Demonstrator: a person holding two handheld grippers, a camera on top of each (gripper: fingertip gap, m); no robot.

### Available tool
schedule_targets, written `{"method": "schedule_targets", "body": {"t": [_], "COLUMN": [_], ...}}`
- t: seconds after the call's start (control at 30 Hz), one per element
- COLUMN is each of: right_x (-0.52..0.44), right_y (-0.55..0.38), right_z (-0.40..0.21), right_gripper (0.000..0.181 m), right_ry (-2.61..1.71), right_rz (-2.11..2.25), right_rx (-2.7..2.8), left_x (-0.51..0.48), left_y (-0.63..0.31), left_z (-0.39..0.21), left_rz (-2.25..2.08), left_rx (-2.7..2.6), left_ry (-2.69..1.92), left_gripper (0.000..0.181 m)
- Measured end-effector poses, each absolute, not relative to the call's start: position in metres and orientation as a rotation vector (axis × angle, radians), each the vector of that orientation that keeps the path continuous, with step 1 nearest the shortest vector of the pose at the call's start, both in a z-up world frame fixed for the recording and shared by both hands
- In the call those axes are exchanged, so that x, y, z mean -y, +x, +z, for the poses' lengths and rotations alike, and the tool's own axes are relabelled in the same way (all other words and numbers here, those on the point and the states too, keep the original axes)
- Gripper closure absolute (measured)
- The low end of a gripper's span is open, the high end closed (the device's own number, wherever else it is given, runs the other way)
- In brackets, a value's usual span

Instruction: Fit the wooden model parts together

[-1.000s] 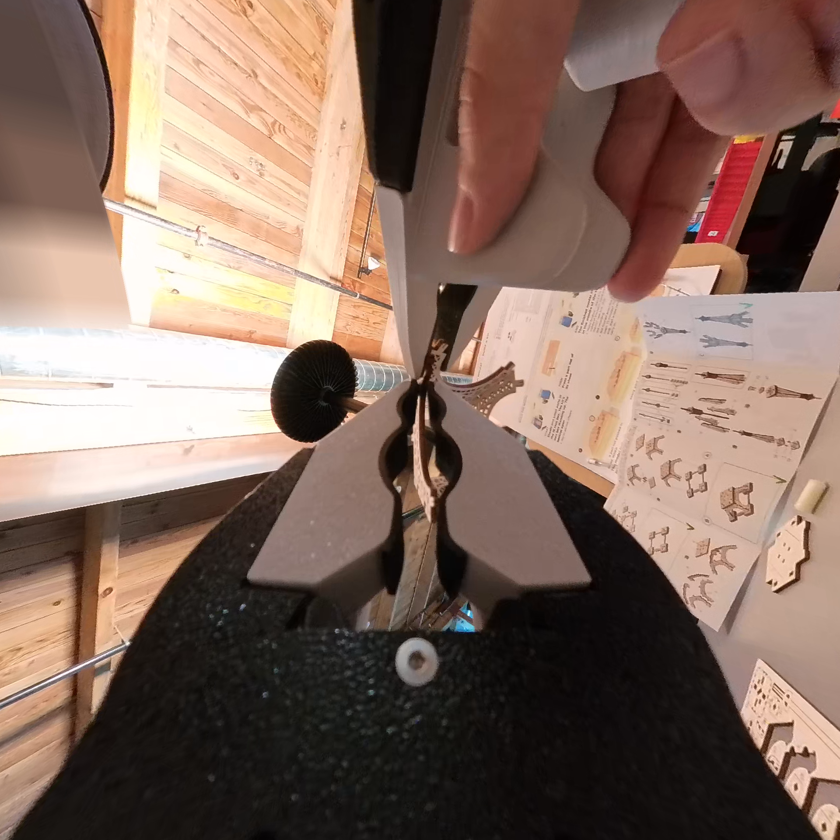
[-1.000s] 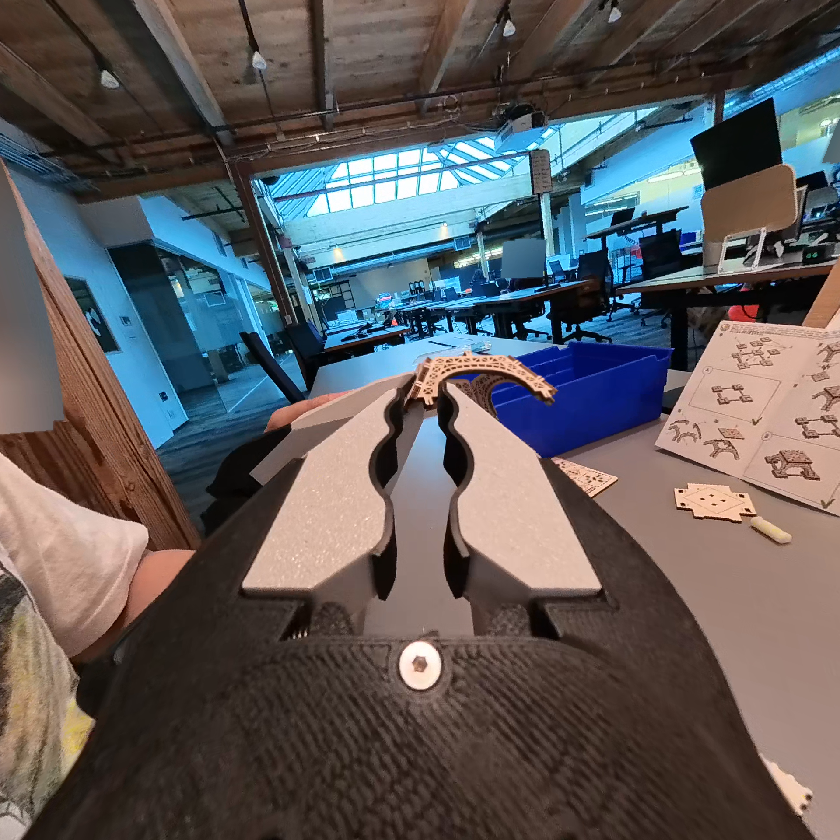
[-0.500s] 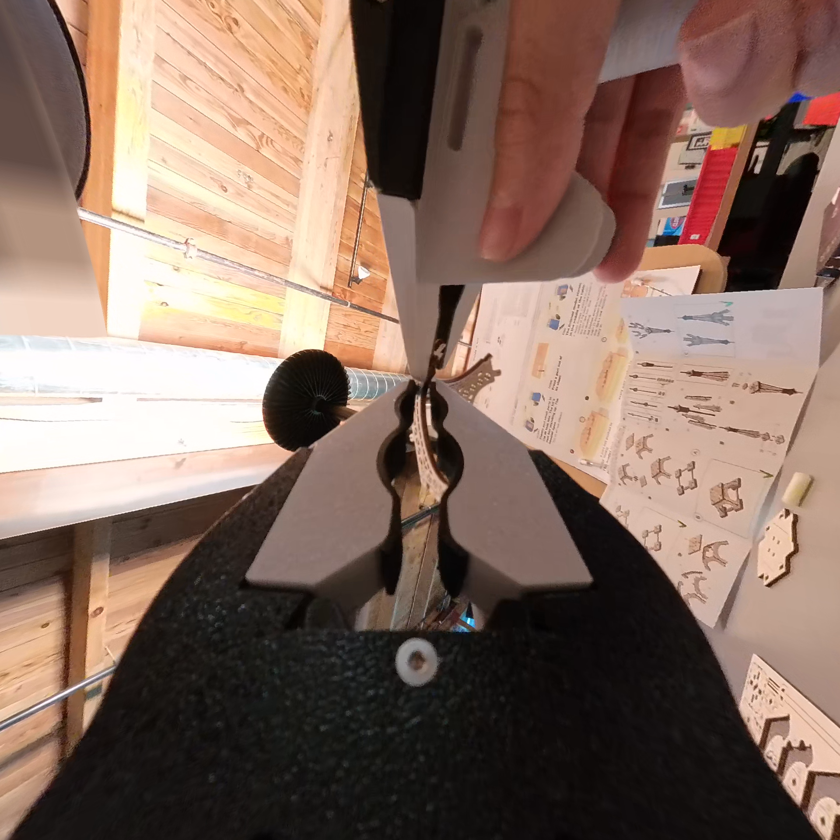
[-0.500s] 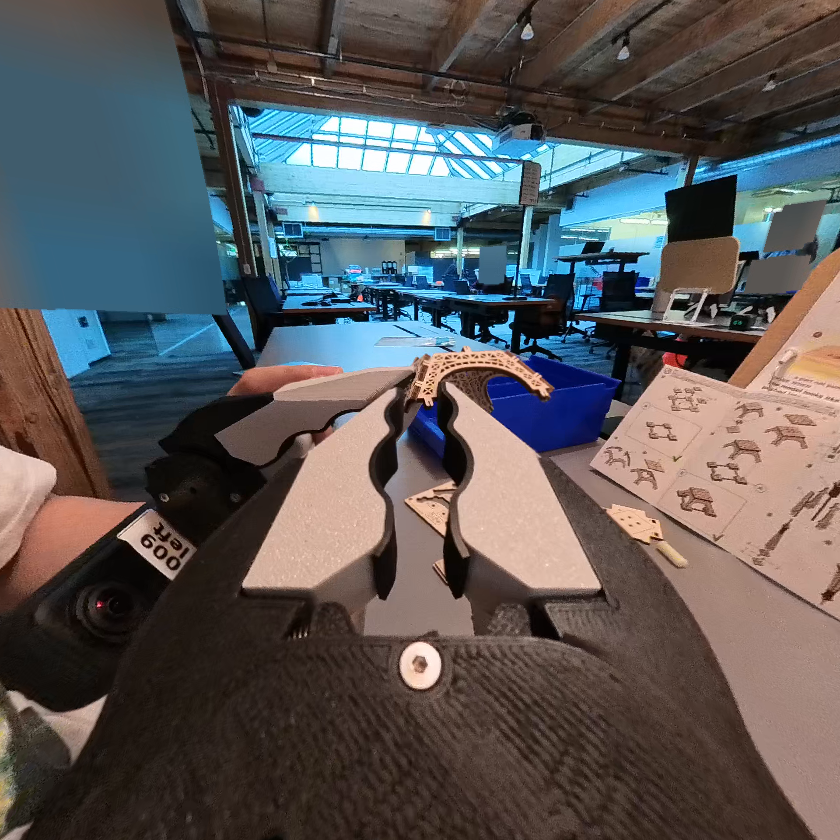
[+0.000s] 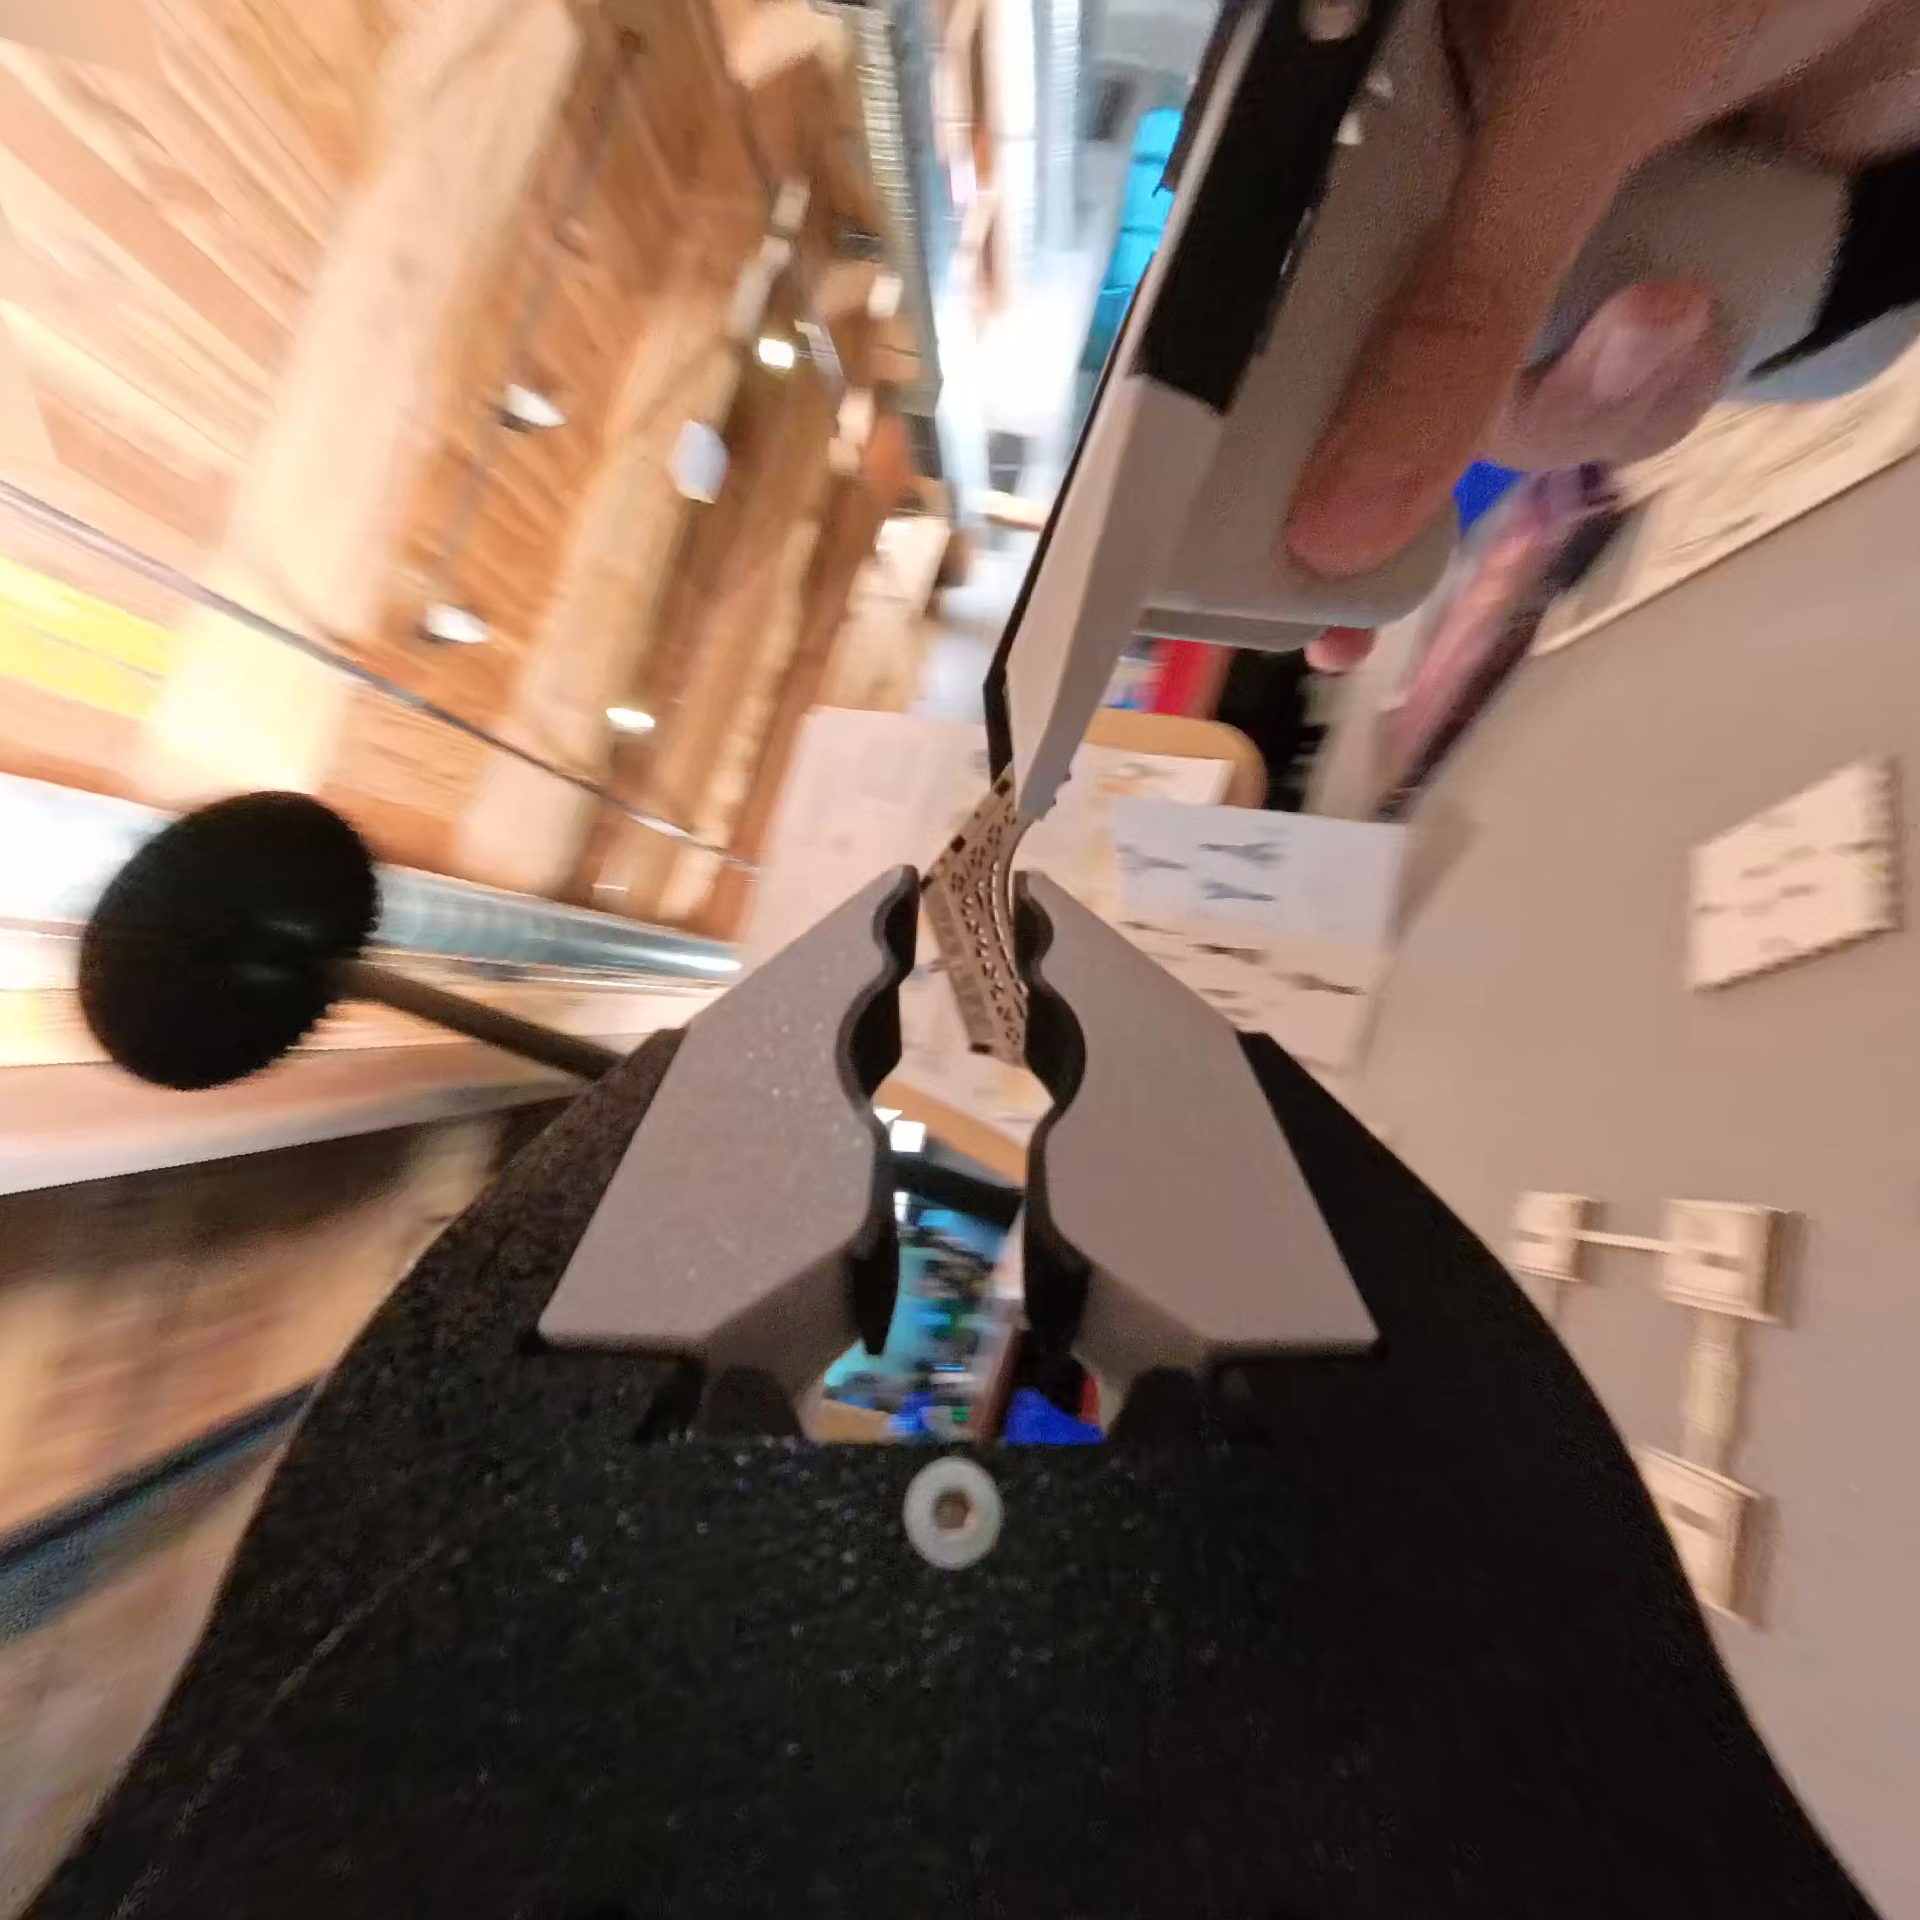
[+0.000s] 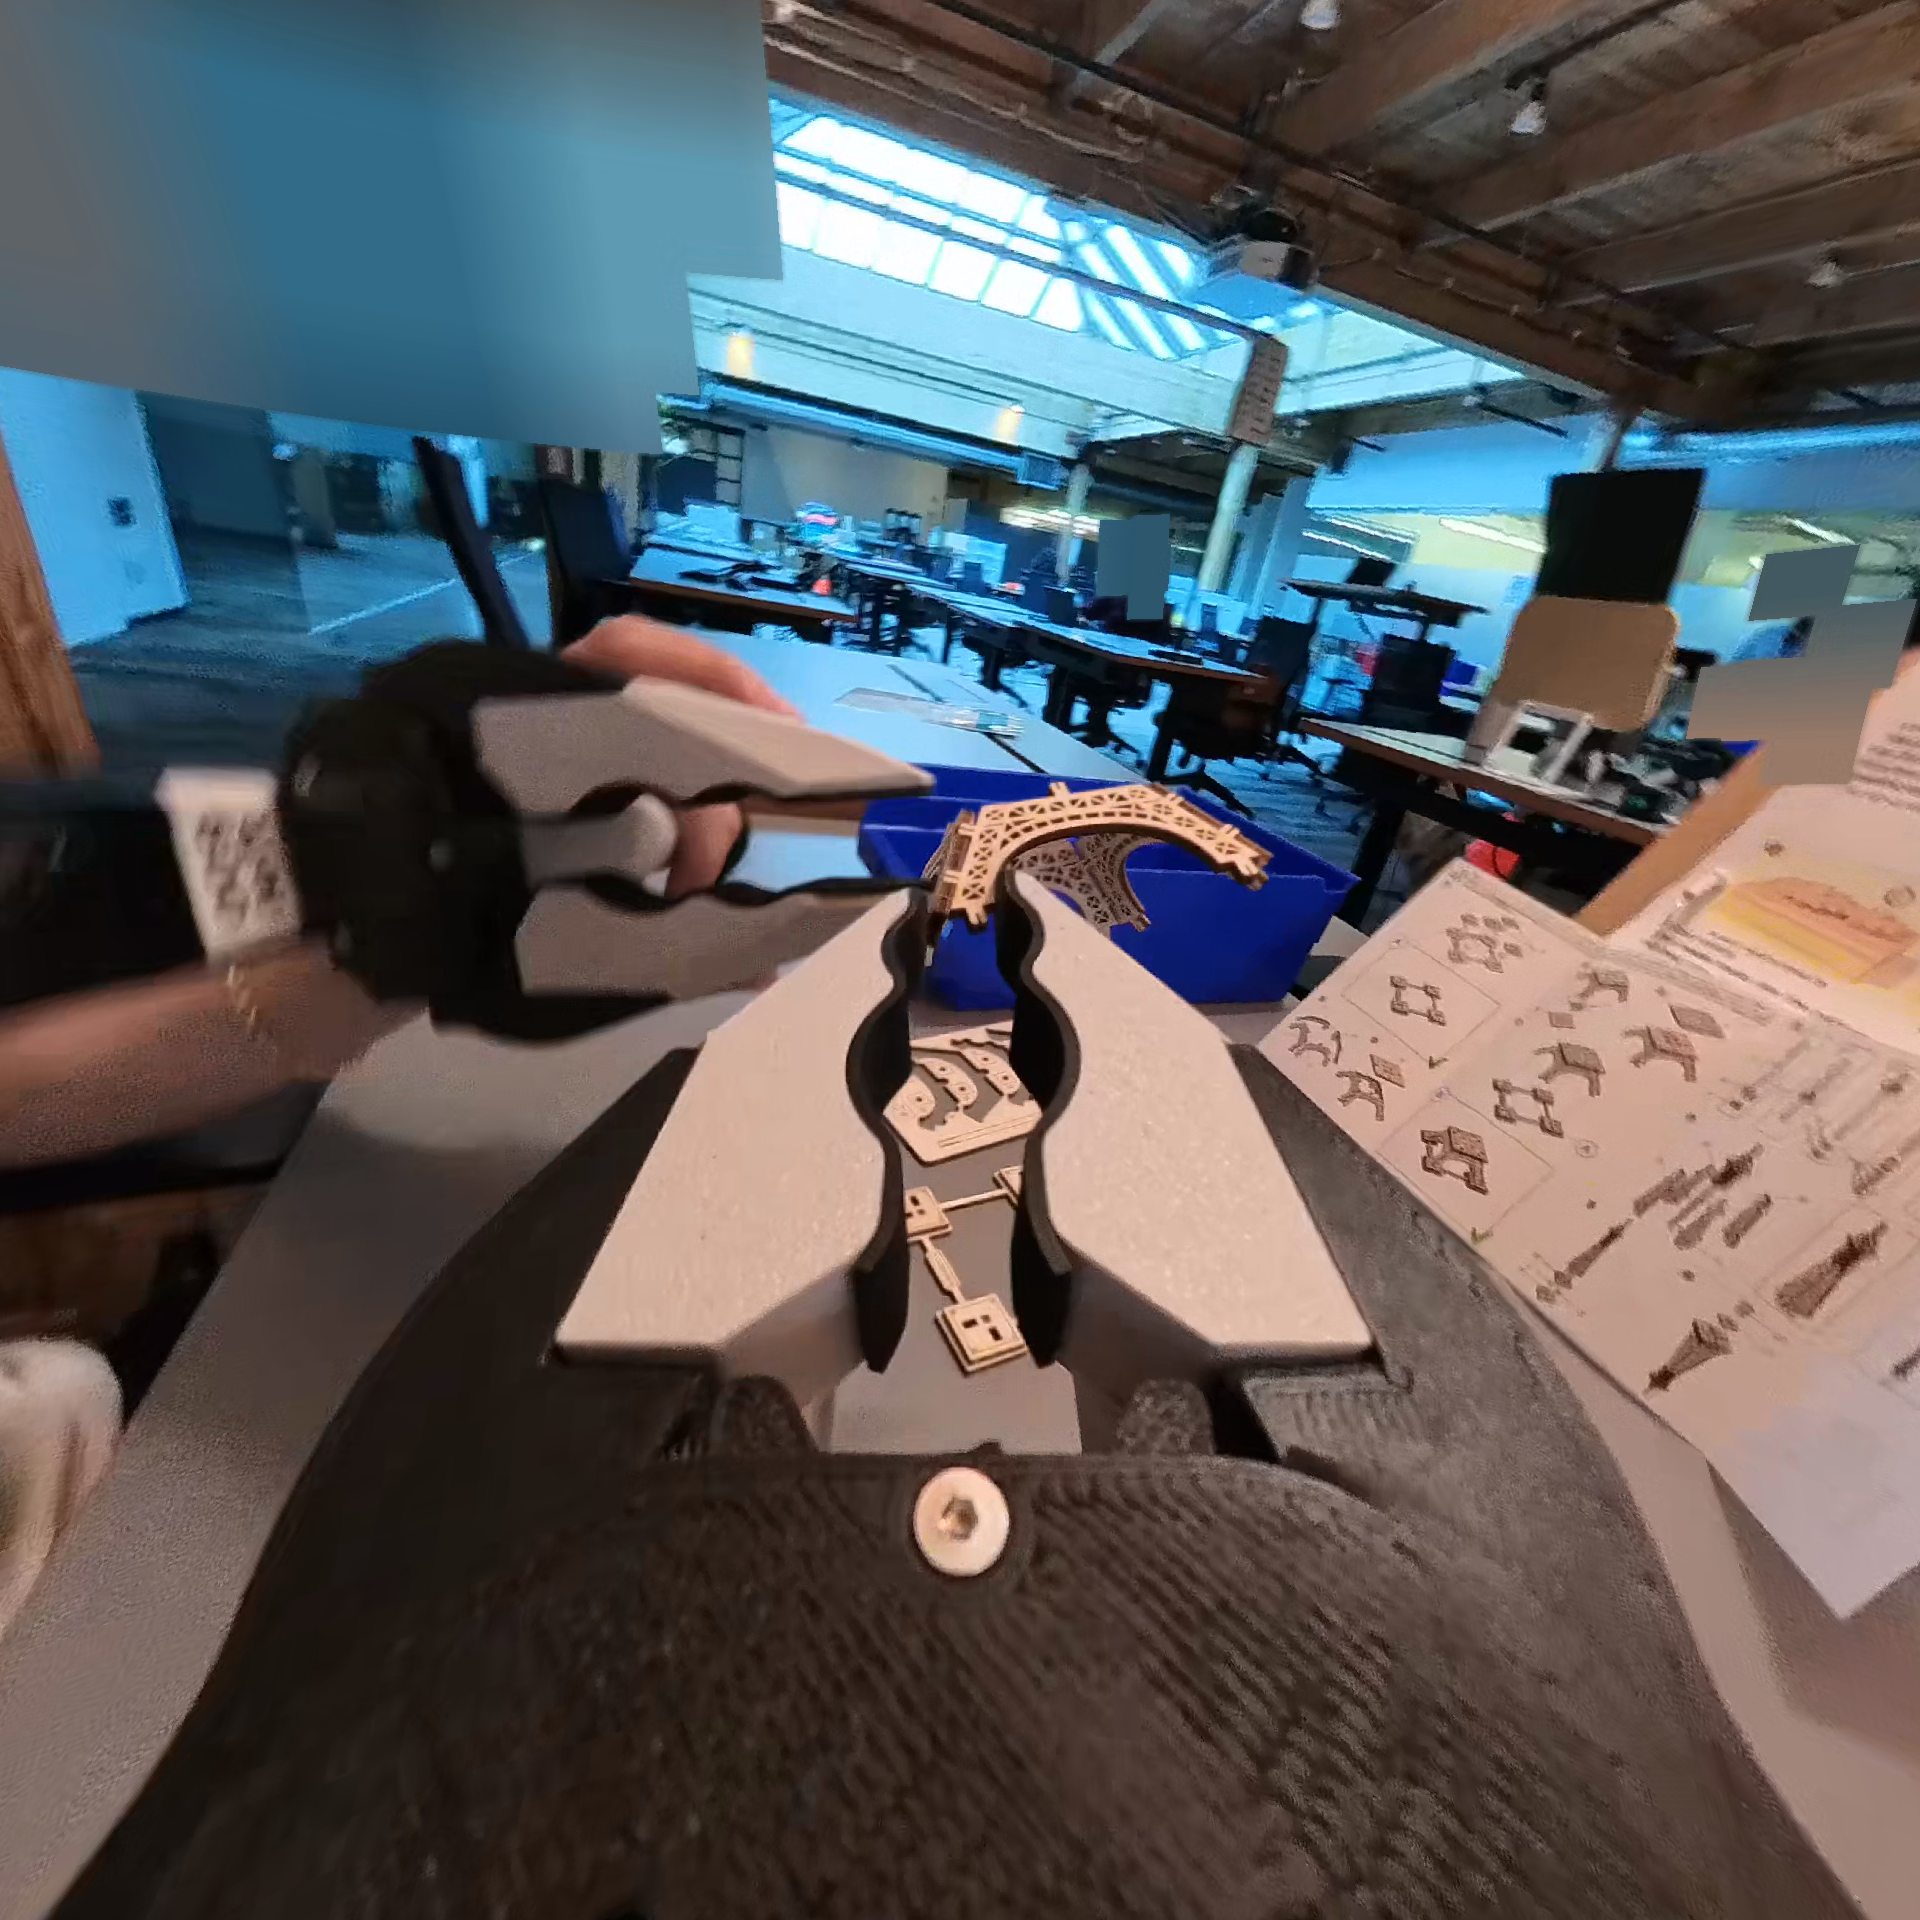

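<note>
A laser-cut wooden arch section (image 6: 1101, 826) of a tower model is held in the air above the grey table (image 6: 416, 1143). My right gripper (image 6: 971, 899) is shut on its left leg. In the left wrist view the section (image 5: 982, 935) stands between my left gripper's (image 5: 968, 899) jaws, which are apart, and it leans on the right finger. The right gripper (image 5: 1029, 790), held by a hand, comes in from the upper right and pinches the section's top. In the right wrist view the left gripper (image 6: 920, 836) comes in from the left with its tips at the section's edge.
A blue bin (image 6: 1226, 935) stands behind the section. An instruction sheet (image 6: 1558, 1091) lies at the right. Flat wooden part sheets (image 6: 966, 1101) and a part frame (image 5: 1652, 1268) lie on the table. A black round disc on a rod (image 5: 223, 940) hangs at the left. My two grippers' fingertips are within a few centimetres of each other.
My left gripper's jaws have spread and the section now shows its face, not its edge, between them. Both views have swung and the left one is blurred. The right gripper keeps its grip.
</note>
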State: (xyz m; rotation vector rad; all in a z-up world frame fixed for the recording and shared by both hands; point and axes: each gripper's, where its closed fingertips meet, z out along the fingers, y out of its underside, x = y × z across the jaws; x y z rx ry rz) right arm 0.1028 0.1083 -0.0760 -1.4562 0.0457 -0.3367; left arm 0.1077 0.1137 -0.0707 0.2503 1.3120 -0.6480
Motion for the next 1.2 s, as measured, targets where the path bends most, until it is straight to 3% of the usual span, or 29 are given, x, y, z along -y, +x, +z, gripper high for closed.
{"method": "schedule_targets", "body": {"t": [0.2,0.67,0.9,1.03,1.2], "right_x": [-0.111,-0.114,-0.113,-0.119,-0.122], "right_y": [0.087,0.055,0.056,0.049,0.031], "right_z": [-0.11,-0.118,-0.128,-0.142,-0.154], "right_gripper": [0.17,0.169,0.169,0.169,0.169], "right_ry": [-1.609,-1.52,-1.584,-1.661,-1.728], "right_rz": [-0.336,-0.128,-0.11,-0.112,-0.089], "right_rx": [0.217,0.374,0.383,0.441,0.552], "left_x": [-0.12,-0.118,-0.129,-0.123,-0.119], "left_y": [0.095,0.065,0.053,0.046,0.039], "left_z": [-0.104,-0.12,-0.116,-0.126,-0.152], "left_rz": [-0.944,-1.462,-1.406,-1.327,-1.188], "left_rx": [-1.872,-2.349,-2.363,-2.392,-2.505], "left_ry": [0.174,-0.218,-0.138,-0.033,0.052], "left_gripper": [0.154,0.158,0.155,0.136,0.149]}}
